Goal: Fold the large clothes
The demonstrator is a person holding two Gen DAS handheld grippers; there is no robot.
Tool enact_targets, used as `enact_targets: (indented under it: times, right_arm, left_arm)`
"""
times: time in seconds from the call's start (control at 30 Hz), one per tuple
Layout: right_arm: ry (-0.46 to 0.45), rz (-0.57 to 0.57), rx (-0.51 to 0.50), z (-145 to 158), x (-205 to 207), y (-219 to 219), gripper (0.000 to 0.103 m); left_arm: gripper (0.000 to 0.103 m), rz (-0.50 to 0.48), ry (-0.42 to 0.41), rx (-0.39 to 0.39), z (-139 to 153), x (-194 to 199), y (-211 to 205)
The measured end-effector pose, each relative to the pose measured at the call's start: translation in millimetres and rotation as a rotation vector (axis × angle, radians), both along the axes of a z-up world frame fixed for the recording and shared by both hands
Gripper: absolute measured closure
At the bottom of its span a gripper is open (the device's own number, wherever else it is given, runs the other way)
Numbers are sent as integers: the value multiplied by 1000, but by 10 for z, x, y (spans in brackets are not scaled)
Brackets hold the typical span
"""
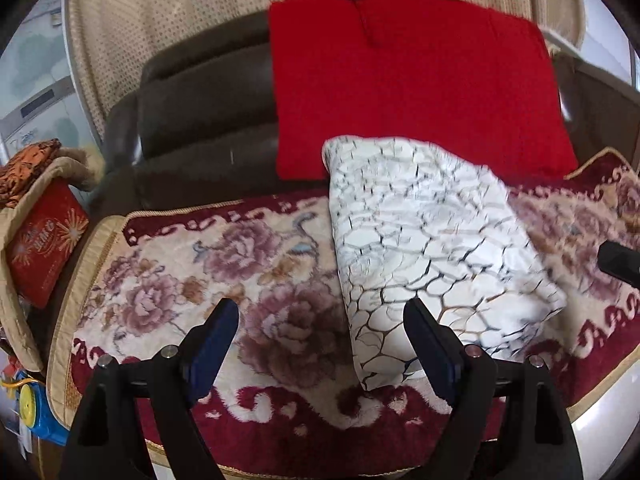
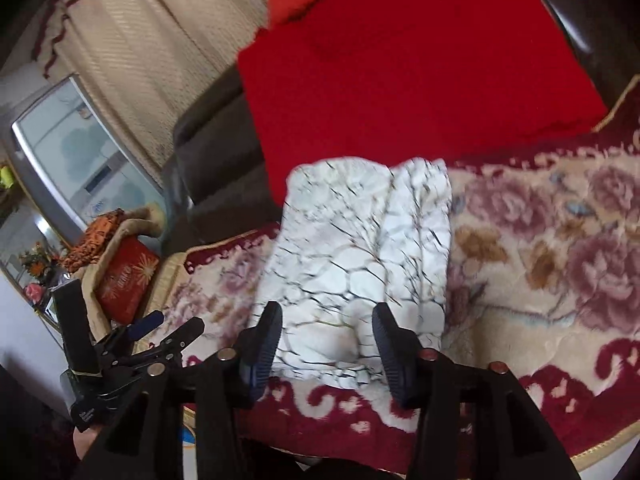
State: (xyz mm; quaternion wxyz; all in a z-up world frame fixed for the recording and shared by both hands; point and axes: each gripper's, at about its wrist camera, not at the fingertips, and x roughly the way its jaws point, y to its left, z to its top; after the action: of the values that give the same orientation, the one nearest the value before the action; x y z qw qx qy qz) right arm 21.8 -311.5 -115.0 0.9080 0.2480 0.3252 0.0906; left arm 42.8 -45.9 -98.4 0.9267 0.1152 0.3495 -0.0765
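Note:
A folded white garment with a dark crackle print (image 1: 432, 248) lies as a thick oblong bundle on the floral sofa cover (image 1: 208, 264). It also shows in the right wrist view (image 2: 360, 256). My left gripper (image 1: 320, 320) is open and empty, hovering at the bundle's near left edge; its right finger overlaps the cloth in view. My right gripper (image 2: 326, 324) is open and empty just above the bundle's near end, jaws either side of it. The left gripper also shows at the lower left of the right wrist view (image 2: 160, 332).
A red blanket (image 1: 408, 88) drapes over the dark sofa back (image 1: 200, 100) behind the bundle. A red box (image 1: 44, 240) and an orange patterned cloth (image 1: 28, 164) sit at the sofa's left end. A blue and yellow toy (image 1: 32, 412) lies lower left.

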Motion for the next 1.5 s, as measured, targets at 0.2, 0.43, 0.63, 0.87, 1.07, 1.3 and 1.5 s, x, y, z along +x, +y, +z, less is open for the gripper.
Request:
enact_targets:
  times: [0.2,0.43,0.63,0.87,1.07,1.3,1.5]
  right_arm:
    - [-41,25,-15,221,-138,166,52]
    - [-93,22,-56,463,-291,290,51]
    - [-112,11,-78,579,-362,328,50]
    - [-110,2,-78,579,-376,332,50]
    - [-105,-3,-85,553,-366,321,50]
    - [-105,-14,-77,534,-364,285,50]
    - [-120,-12,-80,559,-387,283,50]
  left_arm:
    - [18,24,-66,-15,276,-170,102]
    - [13,56,-128,-27,540,-328,191]
    - [11,65,-145,-45,669,-400,205]
    - [5,77,-136,-92,729,-426,234]
    - [5,106,-105,-118,733,-403,230]
    - [5,161,-117,-120,744,-408,212]
    - [5,182,-125,-41,752,-397,156]
